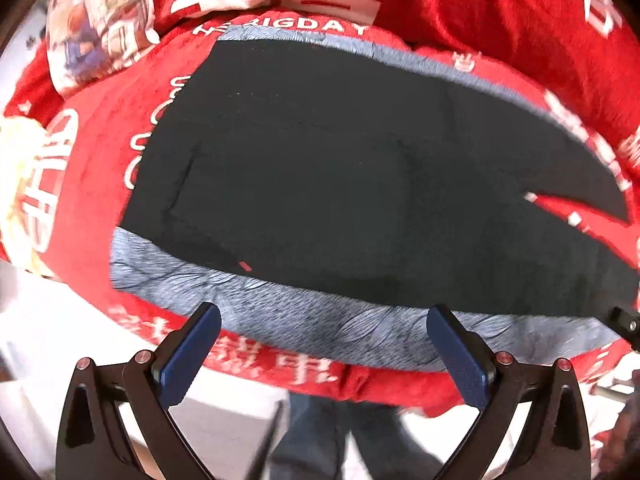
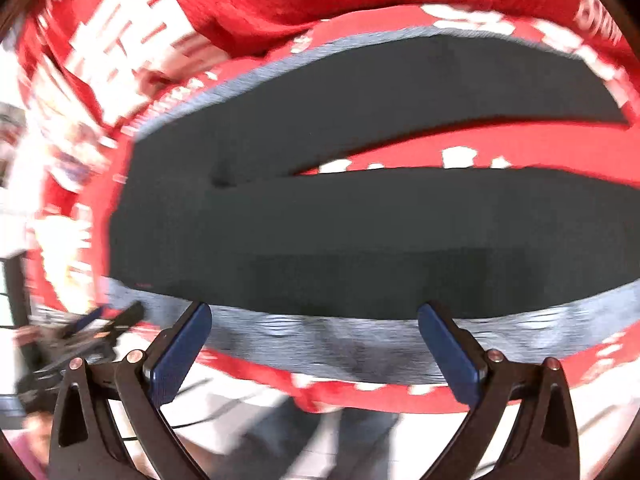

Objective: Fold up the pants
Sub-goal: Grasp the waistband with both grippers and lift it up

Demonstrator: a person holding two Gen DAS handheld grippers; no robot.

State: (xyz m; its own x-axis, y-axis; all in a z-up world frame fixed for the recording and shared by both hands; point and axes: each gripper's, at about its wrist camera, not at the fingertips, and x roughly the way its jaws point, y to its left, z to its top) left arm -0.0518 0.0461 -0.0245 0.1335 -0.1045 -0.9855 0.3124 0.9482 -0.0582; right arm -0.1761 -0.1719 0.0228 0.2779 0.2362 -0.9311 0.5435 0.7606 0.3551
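pants flat, both grippers empty

the dark pants (image 1: 320,184) lie spread on a grey mat (image 1: 328,332) over a red blanket (image 1: 96,184), legs parted to my right; my left gripper (image 1: 324,338) hangs wide open above the near edge; my right gripper (image 2: 316,334) gapes too, holding nothing; that view is blurred

My left wrist cam sat above the near edge of the pants (image 1: 340,184), looking forward and down past my left gripper (image 1: 324,340) at the waist end, close enough that the dark cloth filled most of the frame. My right wrist cam took the same near-edge stance behind my right gripper (image 2: 314,336), aimed where the two legs split, and was motion-blurred. Both views shared the pants, the grey mat (image 1: 304,316) under them and the red cloth (image 1: 100,168) around that.
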